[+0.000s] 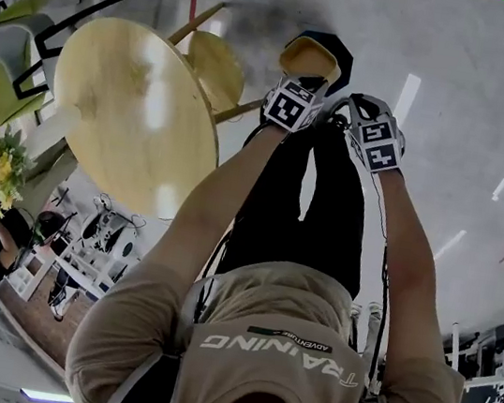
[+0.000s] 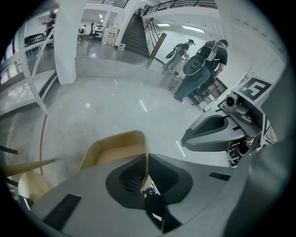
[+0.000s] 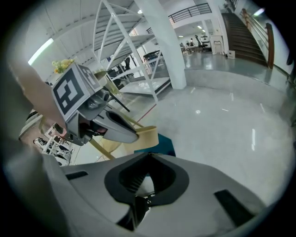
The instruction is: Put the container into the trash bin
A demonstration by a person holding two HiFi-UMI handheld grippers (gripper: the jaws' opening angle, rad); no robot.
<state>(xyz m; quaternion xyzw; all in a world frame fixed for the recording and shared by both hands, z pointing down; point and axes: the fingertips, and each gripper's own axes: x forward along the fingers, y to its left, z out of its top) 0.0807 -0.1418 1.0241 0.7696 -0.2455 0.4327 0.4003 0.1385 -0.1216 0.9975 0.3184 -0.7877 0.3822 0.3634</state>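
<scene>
Your left gripper has its jaws clamped on one thin side wall of the tan container. The wall runs edge-on straight down between the two jaws, and they are parted only by that wall. The rest of the container, open side up, hangs out to the left of the jaws and just ahead of them, clear of the grey floor.

From your head view the container sits just past the tips of those jaws and over the dark trash bin, whose rim shows round the container's far and right sides. How high the container is above the bin's opening can't be told.

Your right gripper has its jaws pressed together with nothing between them. It is held just beside the left one, to its right. The container and the bin lie ahead of its jaws and to their left.

The round wooden surface is off to the left of both pairs of jaws.
</scene>
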